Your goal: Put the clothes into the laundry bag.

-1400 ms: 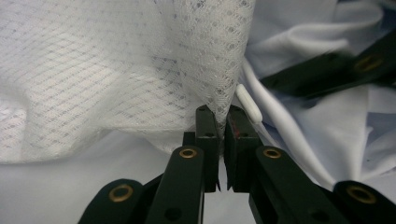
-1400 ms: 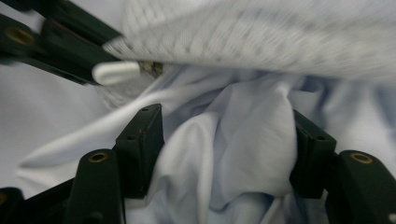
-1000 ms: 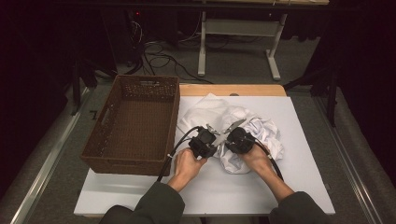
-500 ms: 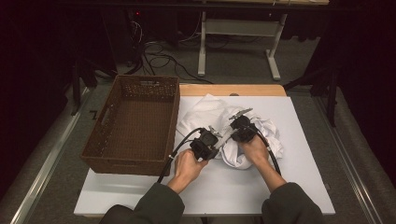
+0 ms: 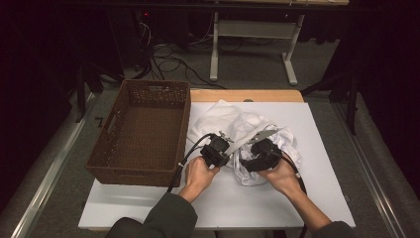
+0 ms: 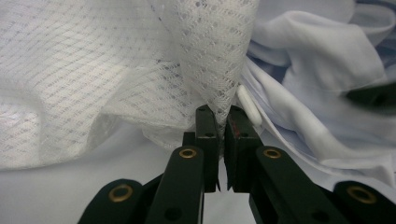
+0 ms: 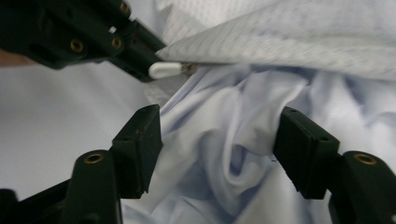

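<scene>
A pile of white cloth (image 5: 247, 126) lies mid-table: a mesh bag (image 6: 116, 70) over smoother white fabric (image 6: 317, 70). My left gripper (image 5: 228, 144) is shut on the mesh edge (image 6: 219, 109), right beside a white zipper pull (image 6: 247, 105). My right gripper (image 5: 251, 151) sits close to its right. Its jaws have just been opening and stand wide apart (image 7: 219, 140), with folds of the smooth fabric (image 7: 224, 154) between them, not pressed. From the right gripper view, the left gripper (image 7: 140, 51) holds the mesh next to the zipper pull (image 7: 166, 70).
A brown wicker basket (image 5: 106, 148) stands empty on the table's left side, close to my left hand. The white board (image 5: 322, 148) has bare room to the right and in front of the pile. Table legs and cables lie on the floor beyond.
The right hand has shifted a little over the cloth pile, away and then back toward the person. The left hand has stayed put.
</scene>
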The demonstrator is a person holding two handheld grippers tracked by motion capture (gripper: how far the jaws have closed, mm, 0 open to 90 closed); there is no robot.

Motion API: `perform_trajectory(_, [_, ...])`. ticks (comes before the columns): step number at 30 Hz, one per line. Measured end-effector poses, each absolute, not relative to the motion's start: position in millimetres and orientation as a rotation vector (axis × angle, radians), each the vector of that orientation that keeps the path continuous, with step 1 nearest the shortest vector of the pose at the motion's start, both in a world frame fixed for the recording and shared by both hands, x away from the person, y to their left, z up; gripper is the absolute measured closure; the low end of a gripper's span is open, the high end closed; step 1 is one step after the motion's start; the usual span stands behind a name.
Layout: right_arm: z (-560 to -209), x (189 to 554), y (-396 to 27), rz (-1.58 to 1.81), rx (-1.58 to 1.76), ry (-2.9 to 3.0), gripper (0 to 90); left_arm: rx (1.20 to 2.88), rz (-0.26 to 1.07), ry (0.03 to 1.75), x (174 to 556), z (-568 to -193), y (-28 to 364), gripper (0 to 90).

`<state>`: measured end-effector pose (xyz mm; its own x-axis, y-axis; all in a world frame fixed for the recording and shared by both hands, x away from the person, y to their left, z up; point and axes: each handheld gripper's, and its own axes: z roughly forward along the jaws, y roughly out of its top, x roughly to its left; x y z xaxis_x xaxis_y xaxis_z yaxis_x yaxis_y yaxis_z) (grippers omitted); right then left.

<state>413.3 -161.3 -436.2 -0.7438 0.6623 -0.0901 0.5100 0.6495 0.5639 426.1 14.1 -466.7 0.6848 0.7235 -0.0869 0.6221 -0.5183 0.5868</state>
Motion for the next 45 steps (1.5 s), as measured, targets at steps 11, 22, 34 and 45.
perform_trajectory(11, [-475.9, 434.0, -133.6, 0.652, 1.005, 2.659, 46.6, 2.290, 0.212, 1.019, 426.9, -465.3, 16.1, 85.0])
perform_trajectory(22, [-462.7, 442.9, -146.4, 0.693, 0.995, 2.562, 83.3, 2.305, 0.223, 0.963, 417.2, -460.5, 13.7, 85.2])
perform_trajectory(34, [-463.5, 471.0, -140.5, 0.720, 1.113, 2.494, 62.8, 2.301, 0.217, 1.000, 422.7, -463.7, 16.2, 85.1])
perform_trajectory(45, [-423.3, 422.0, -167.6, 0.812, 0.979, 2.531, 39.7, 2.300, 0.225, 1.017, 424.9, -466.1, 19.7, 85.0])
